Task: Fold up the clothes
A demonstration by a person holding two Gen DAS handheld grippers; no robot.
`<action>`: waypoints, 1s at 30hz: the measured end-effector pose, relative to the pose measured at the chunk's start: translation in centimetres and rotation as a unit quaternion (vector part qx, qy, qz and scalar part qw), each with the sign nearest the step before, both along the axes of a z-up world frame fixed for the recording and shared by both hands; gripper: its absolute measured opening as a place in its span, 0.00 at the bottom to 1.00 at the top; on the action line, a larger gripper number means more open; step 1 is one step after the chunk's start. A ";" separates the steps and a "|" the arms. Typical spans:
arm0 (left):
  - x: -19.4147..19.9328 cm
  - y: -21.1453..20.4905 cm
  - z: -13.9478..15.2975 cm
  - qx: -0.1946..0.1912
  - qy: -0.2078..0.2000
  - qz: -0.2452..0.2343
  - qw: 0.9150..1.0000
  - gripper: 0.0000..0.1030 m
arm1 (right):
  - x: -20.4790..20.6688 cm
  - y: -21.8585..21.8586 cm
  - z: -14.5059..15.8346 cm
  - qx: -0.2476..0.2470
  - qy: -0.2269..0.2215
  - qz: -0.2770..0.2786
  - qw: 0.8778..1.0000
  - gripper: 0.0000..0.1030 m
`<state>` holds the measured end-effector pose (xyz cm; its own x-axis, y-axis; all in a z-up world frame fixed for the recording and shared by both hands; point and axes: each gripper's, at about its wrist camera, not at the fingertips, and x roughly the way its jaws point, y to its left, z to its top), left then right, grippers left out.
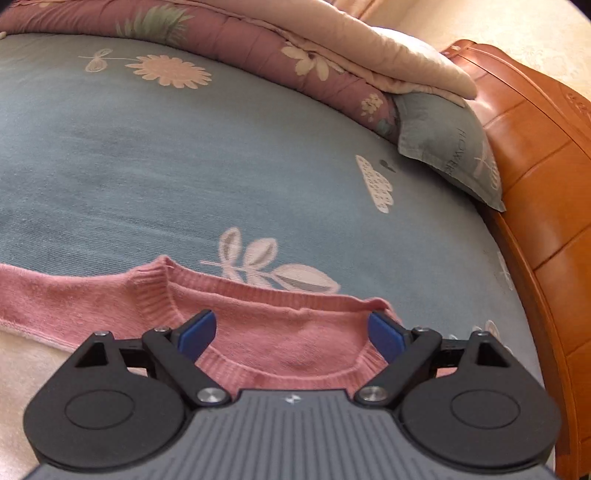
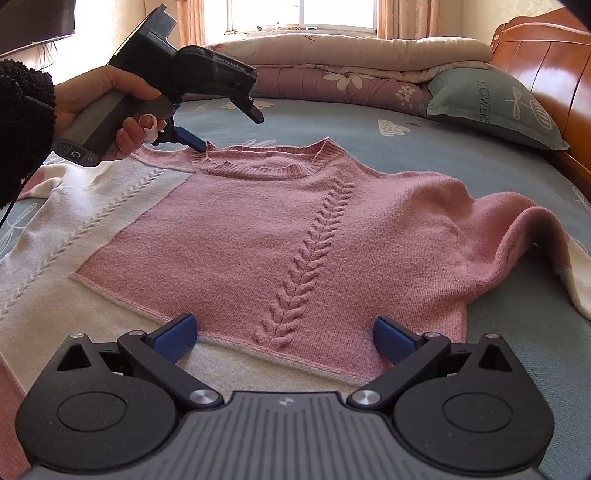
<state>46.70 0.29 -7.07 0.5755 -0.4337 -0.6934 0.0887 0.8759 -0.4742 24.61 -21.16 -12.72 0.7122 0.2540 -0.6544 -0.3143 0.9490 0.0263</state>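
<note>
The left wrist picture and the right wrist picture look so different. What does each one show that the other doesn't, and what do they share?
Only the left wrist view shows the sweater's collar up close, between the open left gripper.

Only the right wrist view shows the whole pink and white sweater spread flat, its braided stripe, the window, the hand holding the other tool, and the open right gripper over the hem.

Both show the blue flowered bedsheet, folded quilts, pillow and wooden headboard.

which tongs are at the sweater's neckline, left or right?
The left tongs, open over the ribbed collar of the pink sweater. The right tongs are open at the bottom hem instead.
</note>
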 end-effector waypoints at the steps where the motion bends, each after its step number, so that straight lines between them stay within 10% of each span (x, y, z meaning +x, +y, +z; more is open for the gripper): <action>1: -0.5 -1.0 0.5 -0.012 0.002 -0.030 0.999 0.87 | -0.2 0.1 0.2 0.002 -0.003 -0.001 1.000 1.00; 8: -1.3 -10.2 -0.9 -0.066 0.060 -0.204 0.975 0.88 | -1.4 0.8 1.5 0.010 -0.004 0.027 1.000 1.00; 23: 3.3 -12.6 -0.8 0.063 -0.020 -0.110 0.992 0.86 | -1.1 -2.3 1.8 0.059 0.010 -0.018 0.998 1.00; 30: 0.2 -16.3 -0.5 -0.078 0.067 -0.266 0.959 0.88 | -1.8 -1.7 2.6 0.047 0.001 -0.004 0.999 1.00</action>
<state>46.92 -16.04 -7.61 0.1554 -0.7453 -0.6484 0.4319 0.6415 -0.6339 22.85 -22.90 -10.16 0.7133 0.3089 -0.6292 -0.3062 0.9448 0.1167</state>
